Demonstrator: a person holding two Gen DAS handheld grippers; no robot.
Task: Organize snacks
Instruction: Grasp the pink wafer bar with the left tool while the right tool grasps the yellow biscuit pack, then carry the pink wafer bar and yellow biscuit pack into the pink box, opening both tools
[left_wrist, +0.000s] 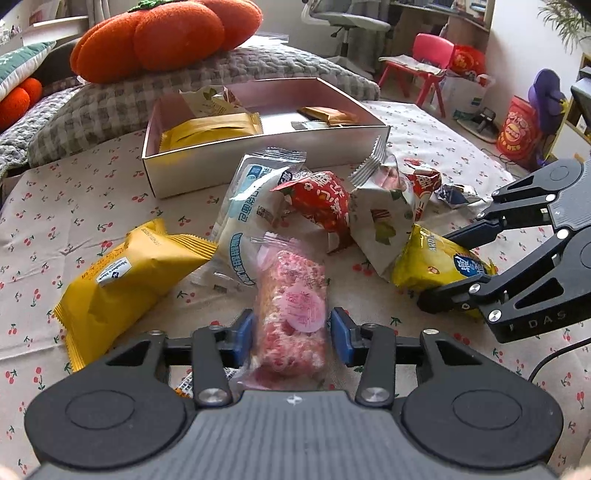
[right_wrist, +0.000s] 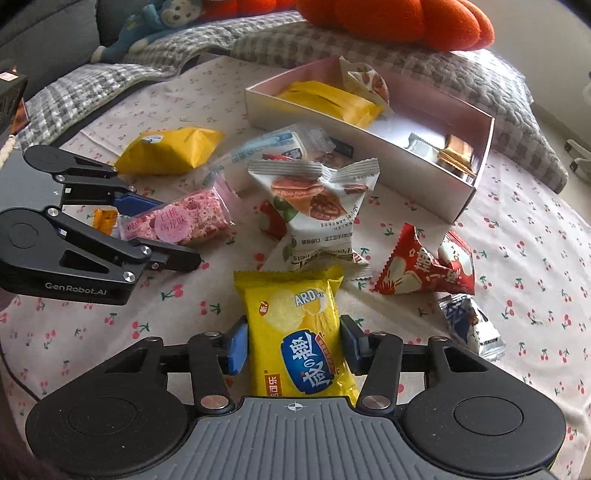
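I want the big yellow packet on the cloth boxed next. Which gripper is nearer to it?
Left. The left gripper, closed on the pink snack bar, sits right beside the big yellow packet. The right gripper, clamping the yellow chip bag, is beyond the pile.

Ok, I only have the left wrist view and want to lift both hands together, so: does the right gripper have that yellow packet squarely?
Observer: Yes. The right gripper has a blue pad against each long side of the yellow packet, around its middle.
Operator: Anything hidden under my left gripper?
Observer: A small orange sweet lies on the cloth just beyond the end of the pink bar that the left gripper holds.
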